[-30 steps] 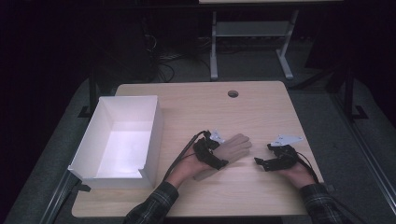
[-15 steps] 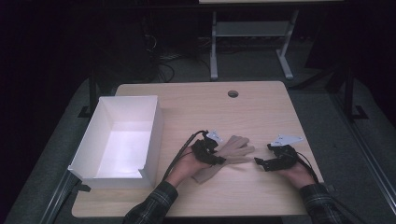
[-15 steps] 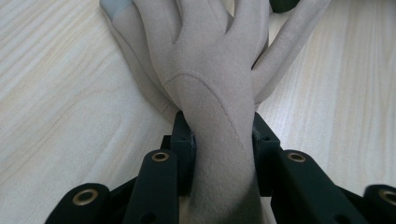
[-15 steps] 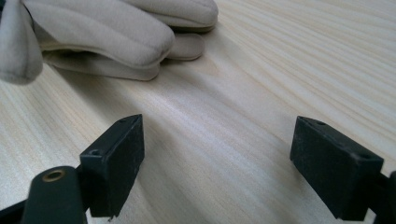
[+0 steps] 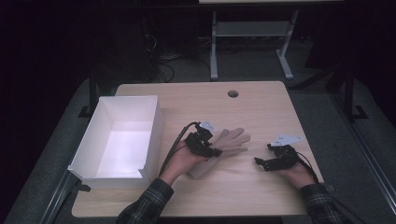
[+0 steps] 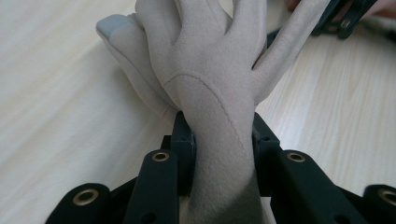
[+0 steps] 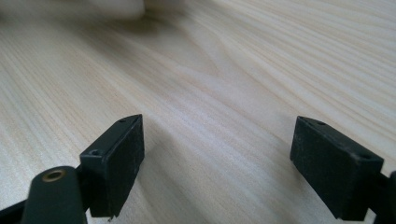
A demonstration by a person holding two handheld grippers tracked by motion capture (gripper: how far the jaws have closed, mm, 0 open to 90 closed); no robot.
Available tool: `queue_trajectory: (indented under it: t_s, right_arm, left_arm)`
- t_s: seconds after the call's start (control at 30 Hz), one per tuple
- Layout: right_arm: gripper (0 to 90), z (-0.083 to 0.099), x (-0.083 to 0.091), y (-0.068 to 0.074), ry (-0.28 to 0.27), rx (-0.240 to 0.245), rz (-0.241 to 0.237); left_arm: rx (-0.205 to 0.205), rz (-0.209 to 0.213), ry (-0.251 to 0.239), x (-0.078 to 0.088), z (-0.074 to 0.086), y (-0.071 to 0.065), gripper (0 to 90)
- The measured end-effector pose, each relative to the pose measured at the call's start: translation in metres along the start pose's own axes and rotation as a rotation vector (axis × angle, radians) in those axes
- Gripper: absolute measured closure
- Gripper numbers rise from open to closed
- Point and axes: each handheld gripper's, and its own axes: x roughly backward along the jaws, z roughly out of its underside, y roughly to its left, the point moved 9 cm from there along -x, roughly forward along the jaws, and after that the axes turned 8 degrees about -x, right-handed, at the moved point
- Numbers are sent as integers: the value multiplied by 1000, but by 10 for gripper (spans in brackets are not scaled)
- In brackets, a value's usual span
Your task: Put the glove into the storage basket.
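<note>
Taking the white box (image 5: 122, 140) as landmark: its tall walls block the left part of the counter (image 5: 261, 112), so a gripper must go over the rim to enter; its inside is open from above. Right of the box, the beige glove (image 5: 229, 142) lies mid-counter, pinched by the left gripper (image 5: 208, 148). Farther right, the right gripper (image 5: 266, 162) rests with its jaws spread over bare wood. Beyond the glove, away from the box's right wall, the counter lies free up to a small round hole (image 5: 232, 93).

white box (image 5: 122, 140), wooden table (image 5: 261, 112), table hole (image 5: 232, 94)
</note>
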Motion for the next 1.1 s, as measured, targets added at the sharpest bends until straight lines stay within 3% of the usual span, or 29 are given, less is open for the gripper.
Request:
queue_trajectory:
  t_s: [0.07, 0.27, 0.57, 0.7, 0.8, 1.1]
  right_arm:
    - [171, 0, 0, 0, -1, 1, 0]
    - [171, 0, 0, 0, -2, 2, 0]
    - [171, 0, 0, 1, -3, -5, -3]
    - [171, 0, 0, 1, -3, -3, -2]
    - [171, 0, 0, 1, -3, -2, -2]
    - [171, 0, 0, 1, -3, -2, -2]
  left_arm:
    - [-4, -13, 7, 10, -4, 2, 694]
    - [33, -32, -35, 44, -19, 8, 694]
    - [46, -86, -60, 101, -25, 19, 694]
    - [59, -123, -67, 125, -21, 29, 693]
    - [88, -148, -98, 144, -16, 38, 694]
    - [169, -242, -132, 190, 22, 69, 693]
